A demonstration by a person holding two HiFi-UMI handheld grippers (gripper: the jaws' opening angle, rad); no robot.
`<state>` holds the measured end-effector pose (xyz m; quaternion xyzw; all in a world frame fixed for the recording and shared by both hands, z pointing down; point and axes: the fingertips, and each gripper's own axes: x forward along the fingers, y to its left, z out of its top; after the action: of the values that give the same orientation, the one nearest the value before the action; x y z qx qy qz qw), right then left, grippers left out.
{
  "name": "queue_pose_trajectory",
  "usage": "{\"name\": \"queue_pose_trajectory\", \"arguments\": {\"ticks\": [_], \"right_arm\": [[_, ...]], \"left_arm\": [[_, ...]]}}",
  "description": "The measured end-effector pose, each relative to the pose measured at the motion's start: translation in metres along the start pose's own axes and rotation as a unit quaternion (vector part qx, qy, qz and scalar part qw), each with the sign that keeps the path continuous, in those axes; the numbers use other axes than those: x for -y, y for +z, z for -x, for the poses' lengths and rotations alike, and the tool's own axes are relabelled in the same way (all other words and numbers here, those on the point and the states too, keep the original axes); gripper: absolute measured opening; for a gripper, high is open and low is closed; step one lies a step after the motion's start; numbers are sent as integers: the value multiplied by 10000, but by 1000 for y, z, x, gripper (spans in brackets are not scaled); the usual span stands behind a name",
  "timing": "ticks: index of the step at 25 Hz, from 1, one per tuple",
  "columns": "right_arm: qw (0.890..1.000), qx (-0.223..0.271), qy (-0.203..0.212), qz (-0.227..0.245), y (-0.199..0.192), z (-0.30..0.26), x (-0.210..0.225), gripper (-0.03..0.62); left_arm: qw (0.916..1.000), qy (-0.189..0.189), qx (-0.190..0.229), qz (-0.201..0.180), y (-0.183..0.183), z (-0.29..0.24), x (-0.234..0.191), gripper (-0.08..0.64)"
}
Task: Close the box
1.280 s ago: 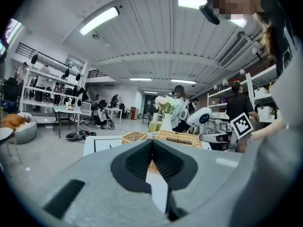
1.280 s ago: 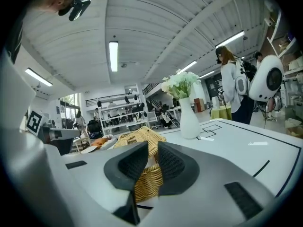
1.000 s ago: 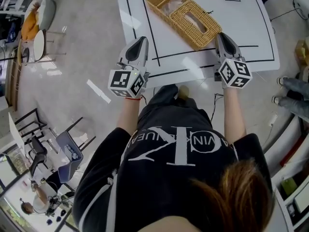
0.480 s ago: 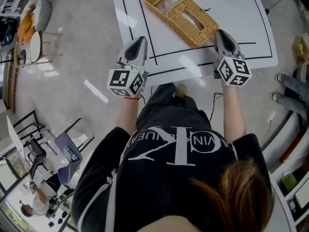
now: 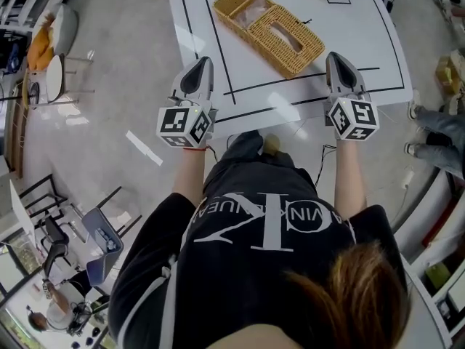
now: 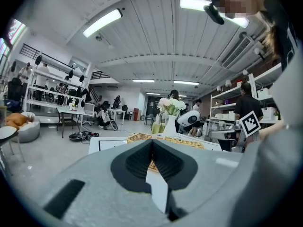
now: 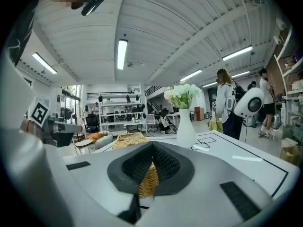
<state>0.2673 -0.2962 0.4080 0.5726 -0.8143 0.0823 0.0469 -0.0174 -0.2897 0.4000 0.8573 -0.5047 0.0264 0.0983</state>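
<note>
**Wicker box [image 5: 269, 29] lay just ahead-left of the right hand-held gripper [image 5: 336, 57].**
It sat diagonally on the counter [image 5: 363, 42], its long axis running far-left to near-right, with the near end closest to the right hand-held gripper. The left hand-held gripper [image 5: 204, 62] hung at the counter's left edge, farther off. Both had their jaws pressed together on nothing.
</note>
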Motion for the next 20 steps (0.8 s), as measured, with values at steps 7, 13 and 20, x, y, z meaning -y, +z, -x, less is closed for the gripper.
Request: {"name": "queue_pose_trajectory", "arguments": {"ticks": [7,13,20], "right_arm": [[9995,199,74,224,18,8,-11,-2],[9990,352,117,264,29,13,-19,-2],[9983,473,176,285,39,14,-24,-2]], "left_arm": [[9998,48,175,-127,17,2,-4,11],[9991,77,346,-213,31,6,-7,11],[9982,122,511,-283,44,7,-9,11]]}}
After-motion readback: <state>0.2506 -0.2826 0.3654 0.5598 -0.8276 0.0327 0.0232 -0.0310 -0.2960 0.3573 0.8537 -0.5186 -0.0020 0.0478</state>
